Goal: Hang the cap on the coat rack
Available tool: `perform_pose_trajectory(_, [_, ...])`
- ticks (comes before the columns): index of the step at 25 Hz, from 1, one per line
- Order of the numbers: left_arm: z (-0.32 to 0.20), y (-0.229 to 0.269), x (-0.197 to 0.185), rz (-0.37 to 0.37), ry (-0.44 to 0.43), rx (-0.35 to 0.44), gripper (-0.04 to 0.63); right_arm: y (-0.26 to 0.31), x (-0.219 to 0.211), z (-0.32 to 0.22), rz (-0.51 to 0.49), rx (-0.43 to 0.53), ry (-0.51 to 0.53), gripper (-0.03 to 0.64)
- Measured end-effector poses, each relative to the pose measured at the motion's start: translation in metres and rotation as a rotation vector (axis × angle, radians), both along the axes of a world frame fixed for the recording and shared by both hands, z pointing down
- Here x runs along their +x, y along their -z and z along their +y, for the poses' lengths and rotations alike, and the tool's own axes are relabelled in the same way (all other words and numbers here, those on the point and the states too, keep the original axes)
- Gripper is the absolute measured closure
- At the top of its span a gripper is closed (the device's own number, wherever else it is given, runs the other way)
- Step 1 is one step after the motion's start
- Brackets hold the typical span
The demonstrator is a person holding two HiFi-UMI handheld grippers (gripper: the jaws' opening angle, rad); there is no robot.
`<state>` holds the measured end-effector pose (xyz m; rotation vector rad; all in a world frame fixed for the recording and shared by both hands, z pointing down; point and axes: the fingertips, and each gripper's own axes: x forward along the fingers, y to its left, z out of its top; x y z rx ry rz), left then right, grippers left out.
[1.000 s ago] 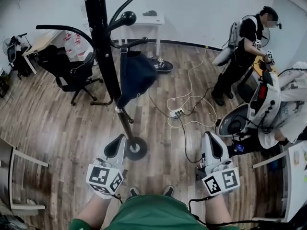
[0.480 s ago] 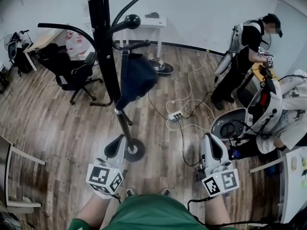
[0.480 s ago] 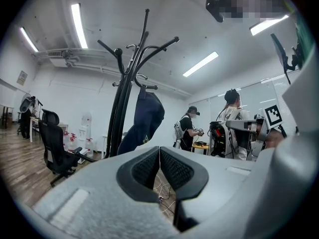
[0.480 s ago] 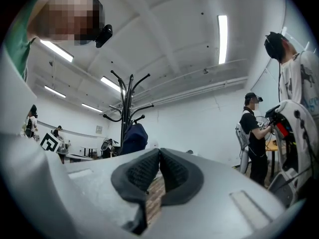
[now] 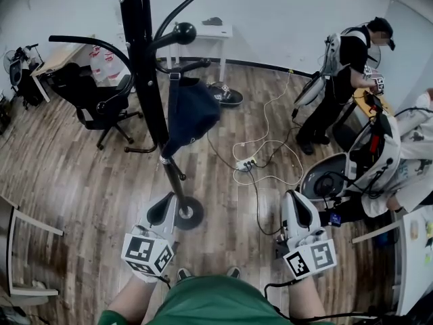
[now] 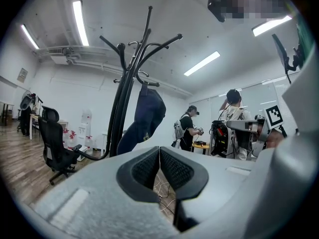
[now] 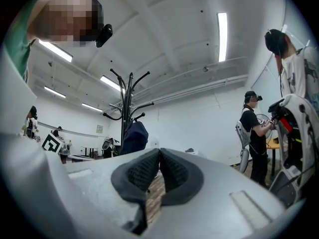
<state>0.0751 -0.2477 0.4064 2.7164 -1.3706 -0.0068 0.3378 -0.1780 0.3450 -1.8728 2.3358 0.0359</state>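
Dark navy cap (image 5: 191, 114) hangs from a short hook on the black coat rack (image 5: 145, 66). Its crown droops below the hook, close beside the pole. Neither claw touches it. In both gripper views the cap shows ahead, well apart from the tips.

Rack: curved arms with ball ends, and a round base on the wood floor (image 5: 81, 175).

Left claw (image 5: 164, 200): we read the jaws as closed, dark ribbed pads meeting at the front, nothing between them. It is held low in front of the body and points roughly level toward the rack. The marker cube faces up at the head camera. In the head view its tip sits just beside the rack's round base.

Right claw (image 5: 296, 196): jaws also pressed together and empty. It is held at about the same height, parallel to the left one and well apart from it, over bare floor. Both forearms reach out from a green shirt (image 5: 210, 307) at the bottom edge.

Around: black office chair (image 5: 95, 103) left of the rack. White power strip (image 5: 248, 161) with loose cables on the floor to the right. Small white desk (image 5: 203, 31) against the far wall. A person in black (image 5: 345, 66) stands at the far right, with a second person in white (image 5: 409, 154) nearer the edge.
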Motion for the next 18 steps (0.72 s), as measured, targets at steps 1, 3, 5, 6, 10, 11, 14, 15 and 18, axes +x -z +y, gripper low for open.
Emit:
perform_pose_trajectory(1, [0.0,-0.001,0.001,0.001,-0.002,-0.002,0.583,0.0,0.0,0.0,0.0,-0.002,0.001,0.612])
perform_pose_trajectory(3, [-0.003,-0.002,0.002,0.002,-0.005,-0.005,0.583,-0.001,0.001,-0.002,-0.001,-0.004,0.001,0.612])
perform_pose_trajectory(5, [-0.007,-0.003,0.002,0.003,-0.006,-0.009,0.583,-0.001,0.001,-0.005,-0.005,-0.003,0.001,0.612])
perform_pose_trajectory(6, [-0.008,-0.004,0.002,0.004,-0.006,-0.013,0.583,-0.001,0.001,-0.006,-0.007,-0.002,0.002,0.612])
perform_pose_trajectory(10, [-0.012,-0.007,0.001,0.006,-0.012,-0.019,0.583,-0.002,-0.001,-0.009,-0.01,-0.004,0.003,0.612])
perform_pose_trajectory(11, [-0.013,-0.008,0.001,0.006,-0.014,-0.019,0.583,-0.002,-0.001,-0.009,-0.01,-0.005,0.002,0.612])
perform_pose_trajectory(14, [-0.014,-0.007,-0.001,0.007,-0.019,-0.02,0.583,-0.002,-0.003,-0.01,-0.01,-0.008,-0.001,0.612])
perform_pose_trajectory(15, [-0.014,-0.007,-0.001,0.008,-0.019,-0.02,0.583,-0.002,-0.004,-0.009,-0.01,-0.01,-0.002,0.612])
perform_pose_trajectory(18, [-0.013,-0.007,-0.004,0.008,-0.023,-0.023,0.583,-0.003,-0.007,-0.008,-0.013,-0.015,-0.004,0.612])
